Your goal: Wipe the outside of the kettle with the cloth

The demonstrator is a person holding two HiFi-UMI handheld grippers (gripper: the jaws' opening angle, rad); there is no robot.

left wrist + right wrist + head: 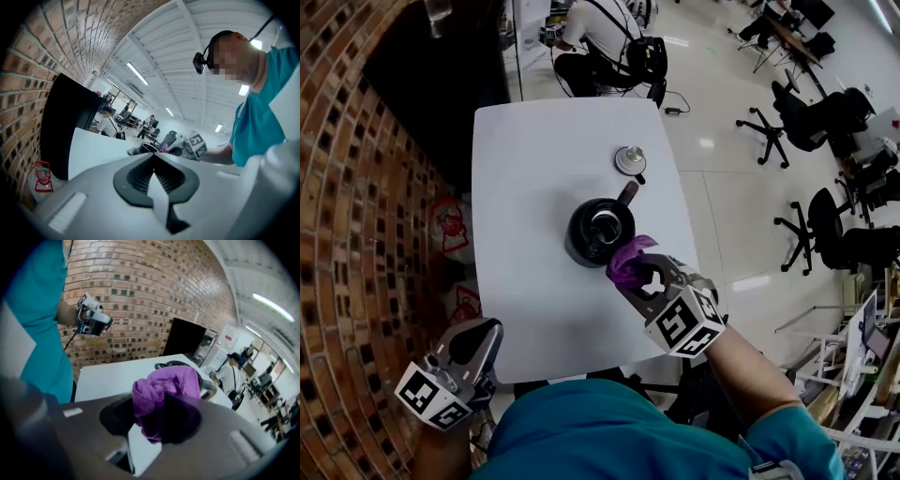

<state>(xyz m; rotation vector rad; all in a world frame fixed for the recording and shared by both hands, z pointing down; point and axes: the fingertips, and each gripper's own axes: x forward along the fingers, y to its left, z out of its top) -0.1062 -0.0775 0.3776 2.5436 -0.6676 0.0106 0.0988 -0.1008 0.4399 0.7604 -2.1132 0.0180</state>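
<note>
- Table (534, 150): white, square top, centre of the head view; brick wall (356, 187) along the left edge of the frame.
- Kettle (598, 231): black, upright, near the middle of the table, slightly right of centre. Top is open, interior visible. Handle (626, 195) points toward the upper right.
- Lid (630, 159): small, round, grey with a knob, resting on the table above the kettle in the frame, near the handle's end and apart from the kettle body.
- Cloth (629, 262): purple, bunched, at the kettle's lower-right side and lying against its outer wall.
- Right gripper (643, 277): centre-right of the head view, jaws pointing up-left at the kettle. Its own view shows the jaws clamped on the cloth, which bulges out above them; the kettle rim sits just behind the bunch.
- Left gripper (480, 336): lower left of the head view, off the table's lower-left corner and well apart from the kettle. Its own view shows the jaws pressed together with nothing between them; the kettle and the cloth appear small, beyond the tips.
- Surroundings: a person (600, 37) seated beyond the table's far edge at top centre; office chairs (806, 122) on the pale floor at the right; a red-printed bag (450, 225) by the wall at the left.
</note>
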